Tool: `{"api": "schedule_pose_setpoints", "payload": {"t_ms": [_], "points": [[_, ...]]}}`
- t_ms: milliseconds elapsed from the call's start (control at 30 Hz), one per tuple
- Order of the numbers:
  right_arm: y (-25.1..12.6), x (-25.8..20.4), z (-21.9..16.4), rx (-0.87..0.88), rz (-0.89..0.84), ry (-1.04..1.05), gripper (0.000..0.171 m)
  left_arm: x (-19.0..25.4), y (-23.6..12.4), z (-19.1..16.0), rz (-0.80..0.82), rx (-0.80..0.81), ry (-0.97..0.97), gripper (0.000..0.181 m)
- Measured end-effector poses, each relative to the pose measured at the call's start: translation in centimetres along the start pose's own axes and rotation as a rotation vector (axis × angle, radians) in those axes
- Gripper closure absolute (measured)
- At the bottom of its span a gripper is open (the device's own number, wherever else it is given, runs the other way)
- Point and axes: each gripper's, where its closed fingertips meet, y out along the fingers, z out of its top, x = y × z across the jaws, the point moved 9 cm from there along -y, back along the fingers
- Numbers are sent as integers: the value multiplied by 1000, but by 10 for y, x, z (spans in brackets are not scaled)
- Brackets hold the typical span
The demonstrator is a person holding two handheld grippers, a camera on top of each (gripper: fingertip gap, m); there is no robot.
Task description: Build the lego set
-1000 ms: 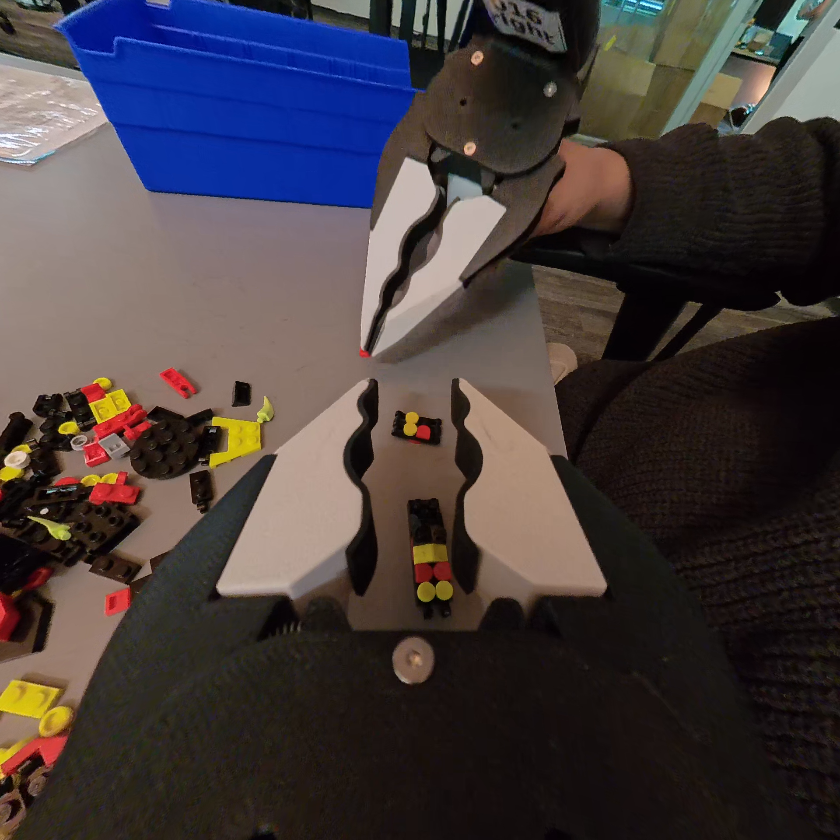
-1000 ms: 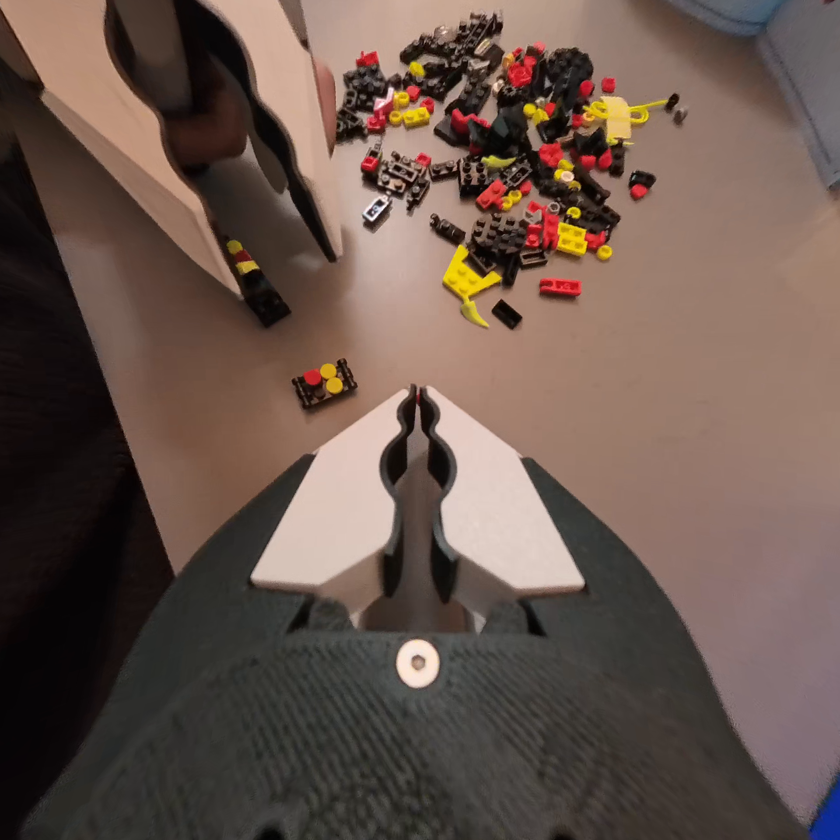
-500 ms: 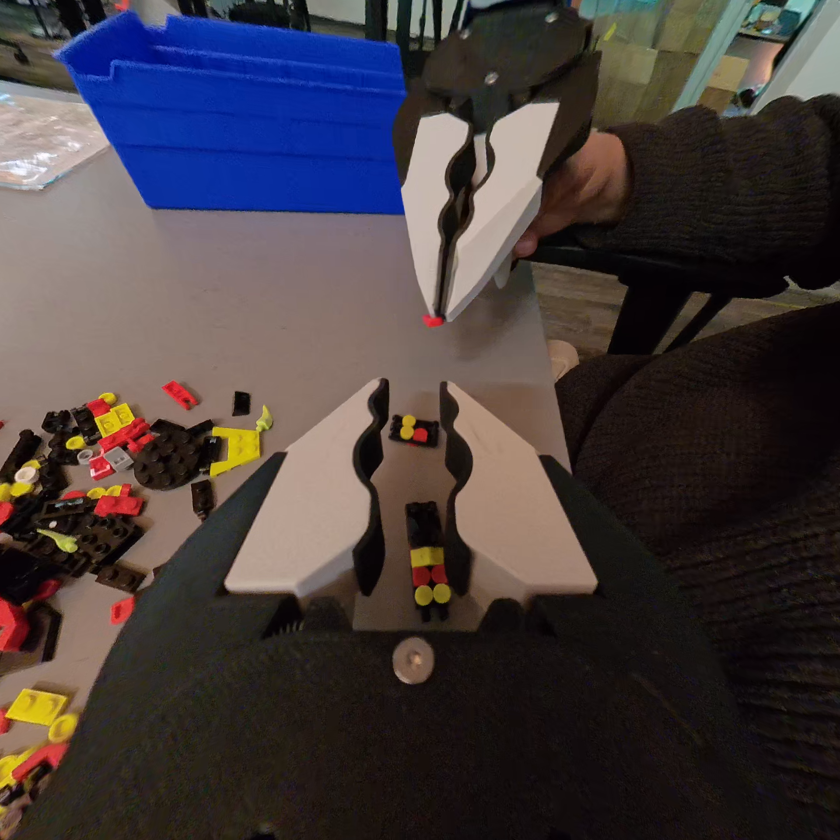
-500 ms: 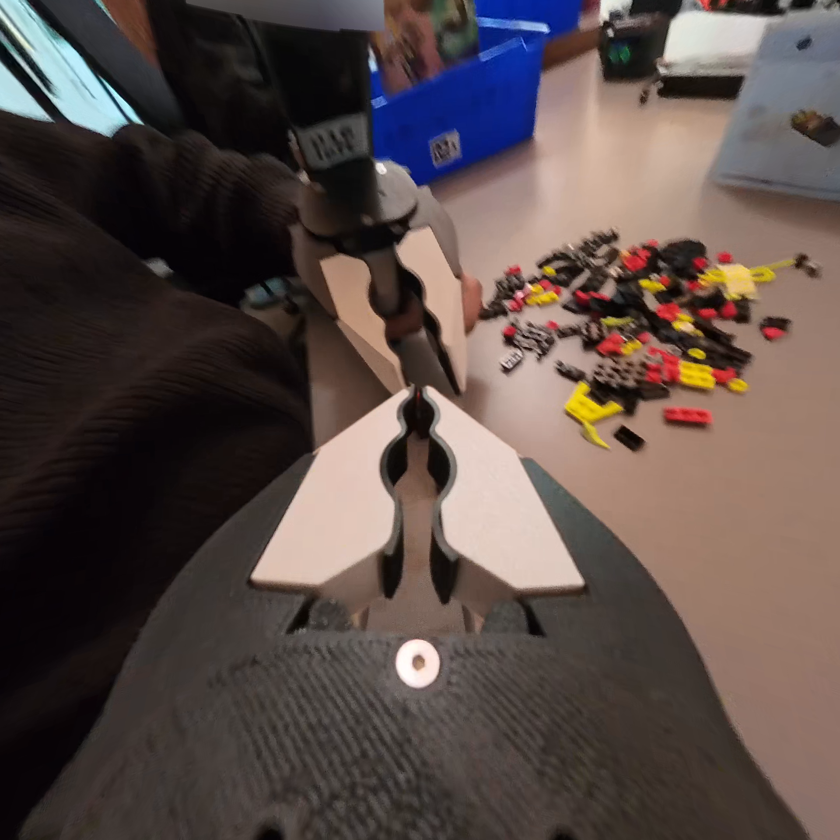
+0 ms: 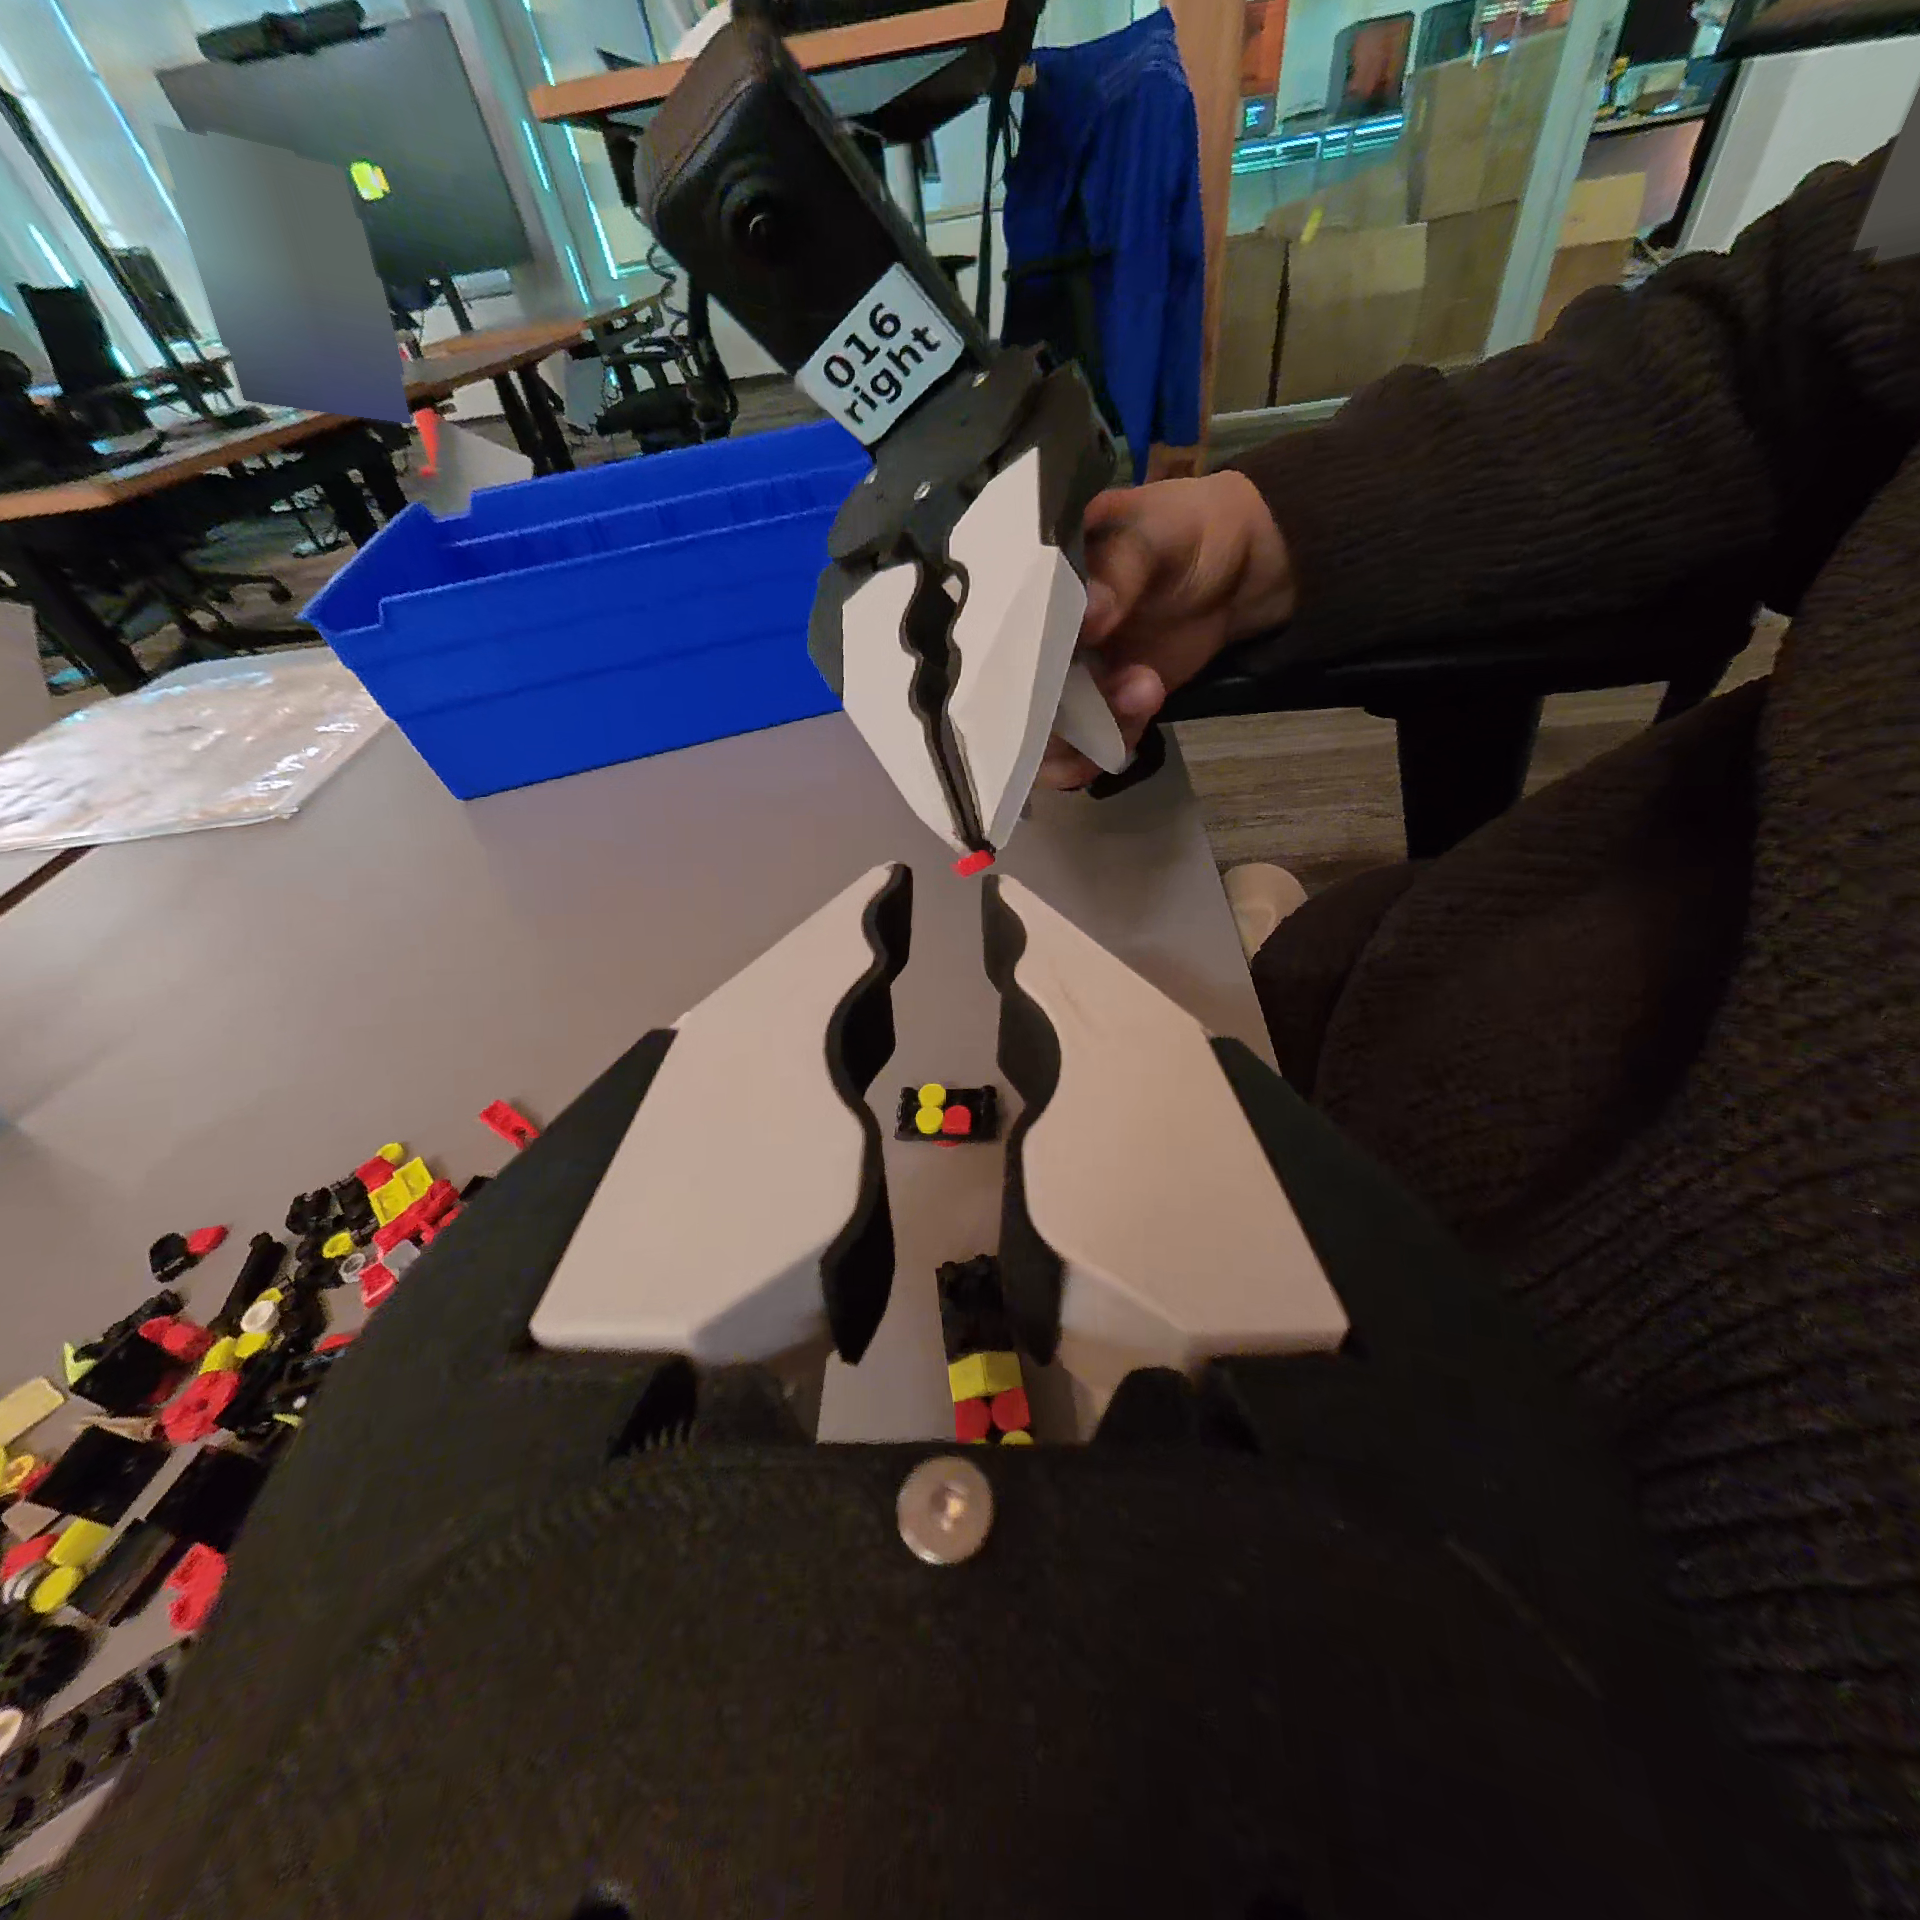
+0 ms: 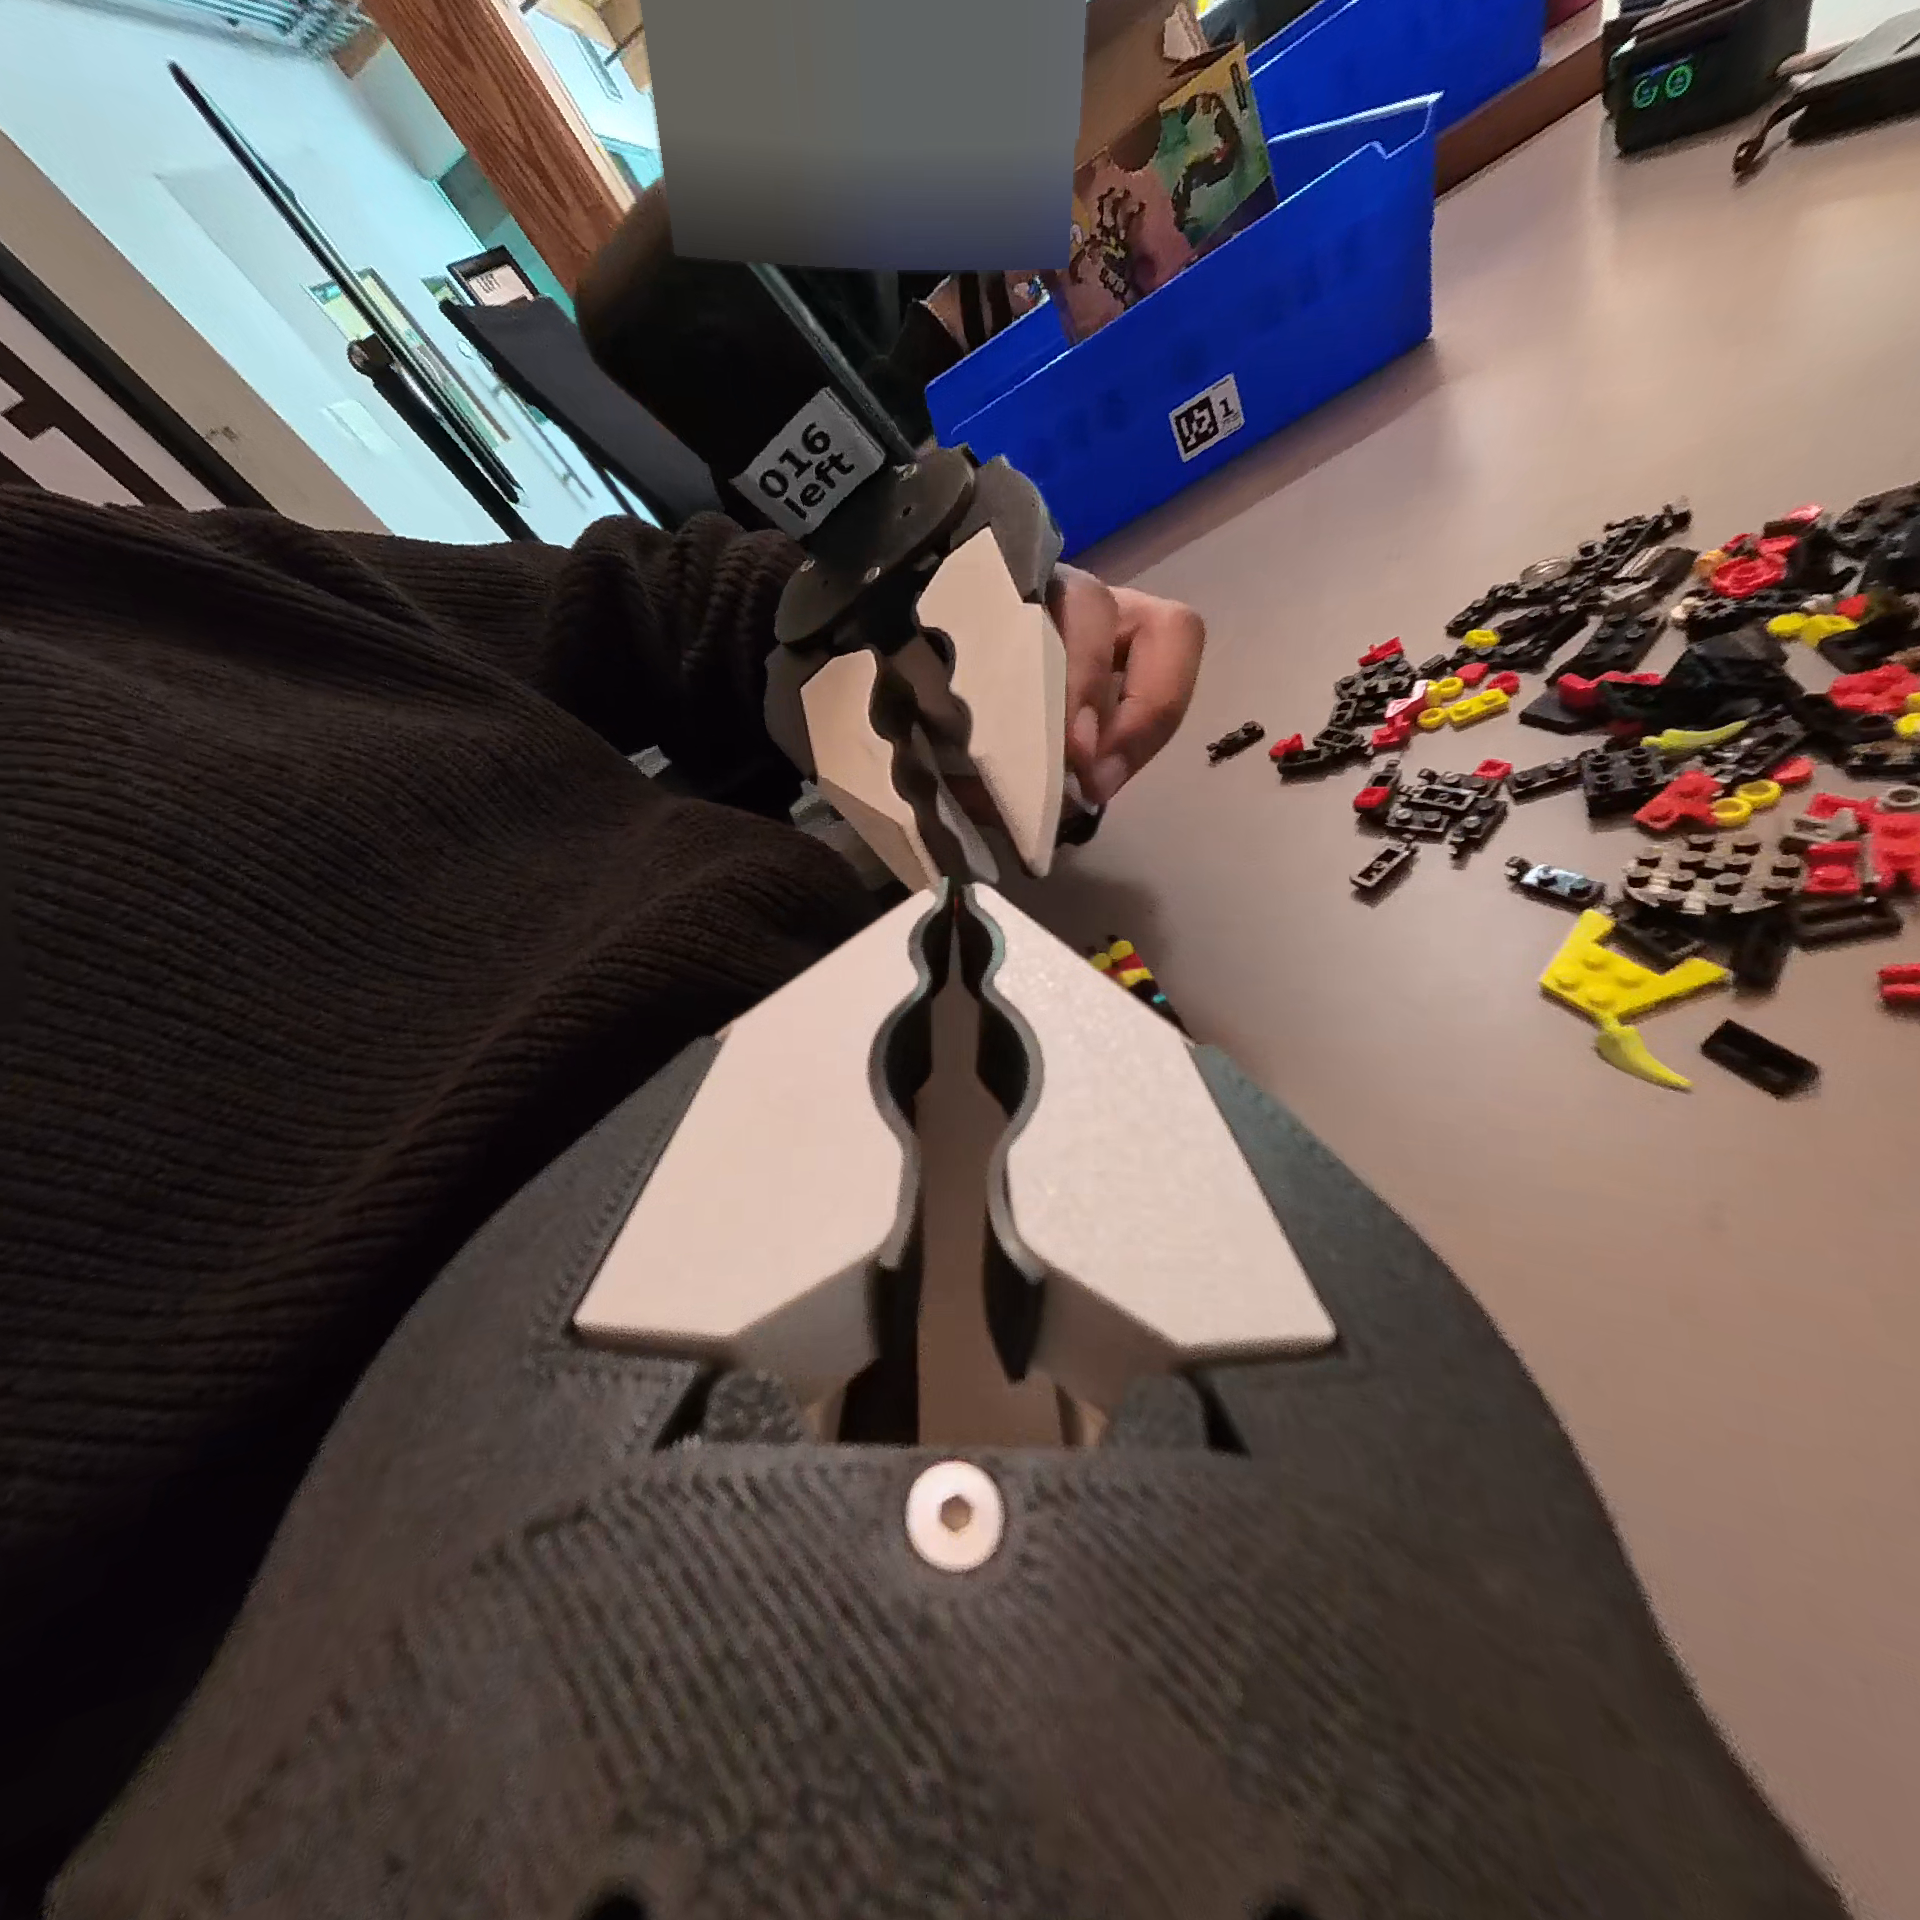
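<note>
My right gripper (image 6: 954, 904) is shut on a tiny red piece (image 5: 974, 862). In the left wrist view the right gripper (image 5: 971, 842) points down, and the piece hangs just above my left gripper's fingertips. My left gripper (image 5: 945, 888) is open and empty, held above the grey table (image 5: 416, 935). It also shows in the right wrist view (image 6: 982, 871), tip to tip with the right one. Below, on the table, lie a small black plate with yellow and red studs (image 5: 945, 1114) and a long black, yellow and red assembly (image 5: 982, 1351).
A pile of loose black, red and yellow pieces (image 5: 260, 1299) lies on the left, also seen in the right wrist view (image 6: 1714, 748). A blue bin (image 5: 623, 613) and a clear plastic bag (image 5: 177, 738) stand farther back. The table edge and the person's lap are to the right. My two grippers' fingertips are within a few centimetres of each other.
Both grippers have tilted up from the table. The right gripper has carried the red piece close to the left gripper's tips. The left gripper's fingers have narrowed somewhat.
</note>
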Motion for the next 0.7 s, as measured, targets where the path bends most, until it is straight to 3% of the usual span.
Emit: {"api": "schedule_pose_setpoints", "payload": {"t_ms": [200,700], "points": [[1,3,-1,13,14,57,171,2,0,-1,-3,6,15,180],[3,7,-3,46,62,166,171,3,0,-1,2,16,19,180]]}}
